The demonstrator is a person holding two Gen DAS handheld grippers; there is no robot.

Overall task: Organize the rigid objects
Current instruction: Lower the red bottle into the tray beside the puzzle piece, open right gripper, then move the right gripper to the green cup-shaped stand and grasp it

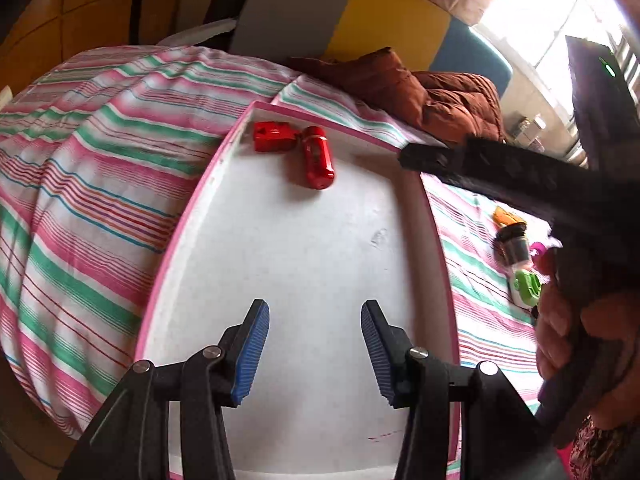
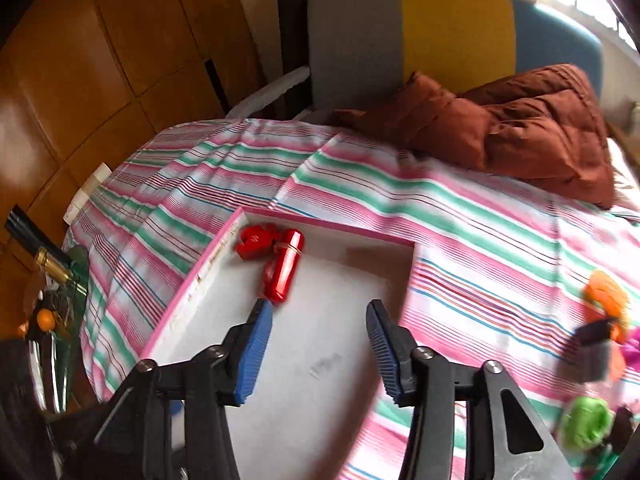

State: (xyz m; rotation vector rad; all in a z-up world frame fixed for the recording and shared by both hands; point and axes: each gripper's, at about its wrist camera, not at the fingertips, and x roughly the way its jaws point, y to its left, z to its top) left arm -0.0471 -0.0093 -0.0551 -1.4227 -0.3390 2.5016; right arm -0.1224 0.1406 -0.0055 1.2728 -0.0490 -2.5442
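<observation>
both hand-held grippers hang over the white tray on the striped bed: left hand-held gripper apart and empty, right hand-held gripper apart, empty. two red objects lie touching in the tray's far corner; other toys sit on the bedspread beside it.

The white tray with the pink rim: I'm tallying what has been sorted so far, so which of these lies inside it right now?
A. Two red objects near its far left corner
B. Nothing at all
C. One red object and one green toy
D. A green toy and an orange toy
A: two red objects lie touching near the far left corner of the tray, while the green toy and orange toy lie on the striped sheet.
</observation>
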